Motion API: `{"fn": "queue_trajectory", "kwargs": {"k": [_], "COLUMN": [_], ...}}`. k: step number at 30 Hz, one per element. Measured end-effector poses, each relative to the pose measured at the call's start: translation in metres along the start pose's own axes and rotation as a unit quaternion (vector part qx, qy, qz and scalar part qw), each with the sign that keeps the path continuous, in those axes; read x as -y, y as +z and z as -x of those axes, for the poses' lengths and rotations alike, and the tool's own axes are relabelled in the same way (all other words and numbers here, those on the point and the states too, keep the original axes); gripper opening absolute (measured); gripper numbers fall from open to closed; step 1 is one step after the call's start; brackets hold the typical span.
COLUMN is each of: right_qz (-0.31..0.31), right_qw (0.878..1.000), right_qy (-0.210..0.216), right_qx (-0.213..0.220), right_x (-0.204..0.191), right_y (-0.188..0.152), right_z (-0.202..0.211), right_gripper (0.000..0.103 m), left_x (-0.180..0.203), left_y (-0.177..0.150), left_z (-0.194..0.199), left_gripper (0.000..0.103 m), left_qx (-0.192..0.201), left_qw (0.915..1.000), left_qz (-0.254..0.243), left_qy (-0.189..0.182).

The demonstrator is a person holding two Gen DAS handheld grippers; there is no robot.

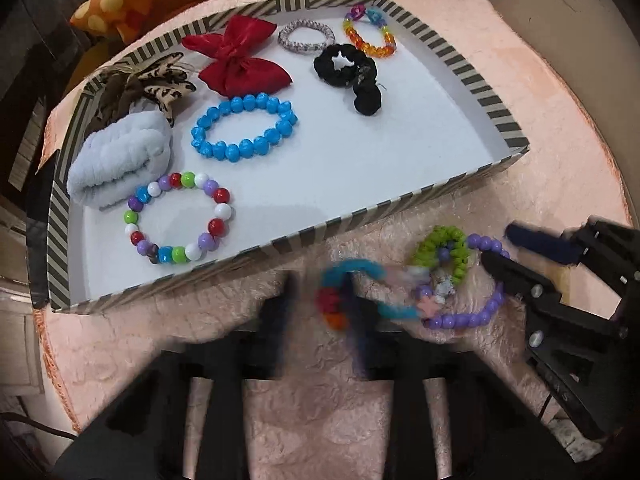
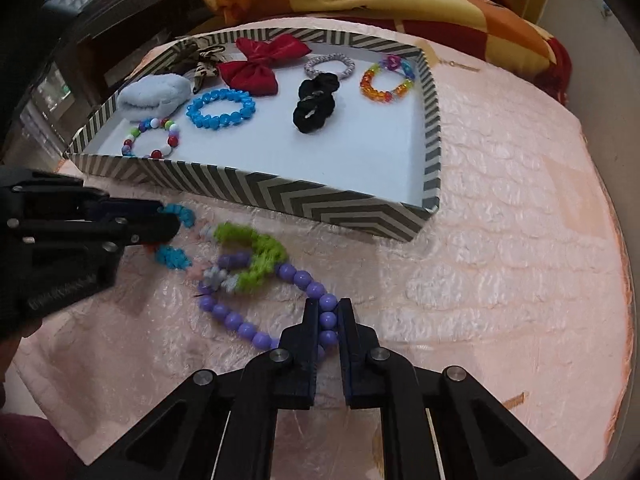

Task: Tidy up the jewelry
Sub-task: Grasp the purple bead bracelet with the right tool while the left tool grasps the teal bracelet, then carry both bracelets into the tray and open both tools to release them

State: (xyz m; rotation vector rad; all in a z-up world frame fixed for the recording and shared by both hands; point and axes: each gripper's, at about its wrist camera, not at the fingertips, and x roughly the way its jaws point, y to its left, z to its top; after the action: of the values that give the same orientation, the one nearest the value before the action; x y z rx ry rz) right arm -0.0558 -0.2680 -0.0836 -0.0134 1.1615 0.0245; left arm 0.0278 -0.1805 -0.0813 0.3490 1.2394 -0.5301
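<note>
Purple bead bracelet point(image 2: 280, 308) lies on the pink cover just in front of the striped tray point(image 2: 320, 204), and the right gripper point(image 2: 328, 316) is clamped on its beads. Beside it, tangled with a green scrunchie point(image 2: 256, 256), the multicoloured scrunchie point(image 2: 176, 236) is pinched by the left gripper point(image 2: 168, 228). Pickup seems to be the step in hand; next, each piece probably needs lifting apart, then carrying over the tray's near wall.

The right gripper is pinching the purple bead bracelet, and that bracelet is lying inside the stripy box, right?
Not quite. The right gripper is pinching the purple bead bracelet, but that bracelet lies outside the stripy box, on the pink cover in front of it. The right wrist view shows this.
</note>
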Motion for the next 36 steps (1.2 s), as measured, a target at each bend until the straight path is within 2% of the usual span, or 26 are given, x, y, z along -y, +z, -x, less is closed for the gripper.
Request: {"fn": "queue_trajectory", "kwargs": {"k": [3,9,11,18,20,29,36], "right_qz": [-0.01,-0.029,-0.023,-0.012,-0.009,-0.022,-0.028], "right_qw": [1.0,0.999,0.998,0.997,0.996,0.991,0.992], "right_qy": [0.005,0.027,0.029,0.036,0.039,0.055,0.061], "right_qx": [0.006,0.037,0.046,0.07,0.08,0.118,0.108], "right_x": [0.005,0.014,0.013,0.015,0.016,0.026,0.021], "right_y": [-0.002,0.002,0.006,0.021,0.027,0.064,0.09], "right_z": [0.009,0.041,0.05,0.073,0.082,0.108,0.085], "right_gripper": [0.008,0.008,0.008,0.008,0.008,0.008,0.008], "left_x": [-0.018,-0.035,-0.035,-0.042,-0.046,-0.057,-0.046], "left_y": [-0.01,-0.018,-0.026,-0.019,-0.028,-0.004,0.016], "left_z": [0.008,0.04,0.05,0.088,0.105,0.154,0.143], "left_gripper": [0.01,0.01,0.01,0.01,0.01,0.01,0.01], "left_qx": [-0.008,0.016,0.025,0.058,0.063,0.105,0.101], "left_qw": [0.9992,0.9985,0.9983,0.9967,0.9964,0.9929,0.9938], "left_qz": [0.023,0.033,0.031,0.037,0.037,0.039,0.027], "left_qy": [-0.032,-0.042,-0.042,-0.043,-0.043,-0.04,-0.037]}}
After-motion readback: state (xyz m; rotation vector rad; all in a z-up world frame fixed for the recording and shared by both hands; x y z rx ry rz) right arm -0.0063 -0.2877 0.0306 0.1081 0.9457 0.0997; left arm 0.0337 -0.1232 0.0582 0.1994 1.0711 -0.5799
